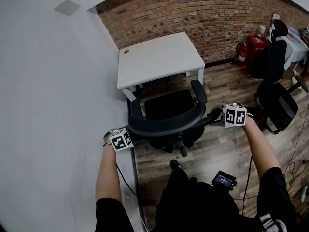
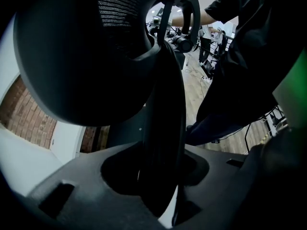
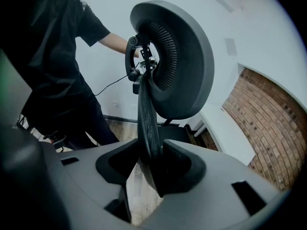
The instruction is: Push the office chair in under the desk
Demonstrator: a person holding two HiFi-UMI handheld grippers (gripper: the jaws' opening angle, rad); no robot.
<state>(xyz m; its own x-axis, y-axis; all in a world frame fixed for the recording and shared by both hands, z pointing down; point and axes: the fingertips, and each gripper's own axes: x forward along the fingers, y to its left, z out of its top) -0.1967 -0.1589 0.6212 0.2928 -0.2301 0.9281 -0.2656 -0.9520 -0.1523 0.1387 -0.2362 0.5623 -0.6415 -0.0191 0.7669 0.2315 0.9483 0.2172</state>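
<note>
A black office chair [image 1: 170, 104] stands in front of the white desk [image 1: 159, 57], its seat partly under the desk's front edge. Its curved backrest [image 1: 166, 123] faces me. My left gripper [image 1: 129, 132] is at the backrest's left end, and the rim [image 2: 163, 109] sits between its jaws [image 2: 160, 176], which are closed on it. At the backrest's right end, my right gripper [image 1: 216, 116] is likewise shut on the rim [image 3: 146, 114], which fills its gap [image 3: 151, 166]. The headrest [image 3: 184, 56] looms above.
A white wall [image 1: 53, 105] runs along the left and a brick wall [image 1: 203, 13] stands behind the desk. Other black chairs [image 1: 277, 103] and a red fire extinguisher [image 1: 241, 52] are at the right. A small black device [image 1: 224, 179] and cables lie on the wooden floor near my feet.
</note>
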